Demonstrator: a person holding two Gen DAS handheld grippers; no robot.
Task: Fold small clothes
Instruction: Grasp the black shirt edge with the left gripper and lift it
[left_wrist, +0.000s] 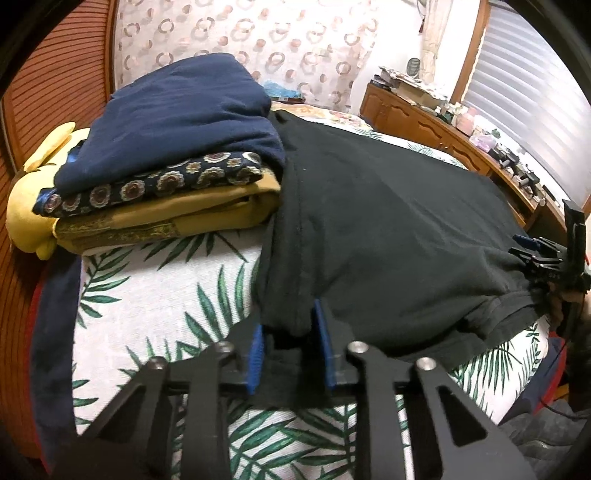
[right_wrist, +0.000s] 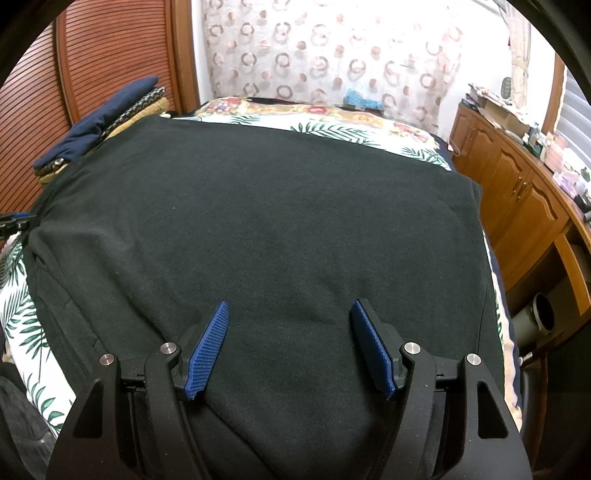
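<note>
Left gripper (left_wrist: 291, 343) jaws apparently pinch black garment (left_wrist: 388, 229); right gripper (right_wrist: 290, 345) open.

The garment's (left_wrist: 388, 236) near corner is hidden between the left gripper's (left_wrist: 291, 354) pads; dresser (left_wrist: 424, 122) clutter is too small to identify.

Leaf-print bedspread (left_wrist: 155, 295), wooden cabinet (right_wrist: 517, 192), circle-patterned curtain (right_wrist: 332, 55)
</note>
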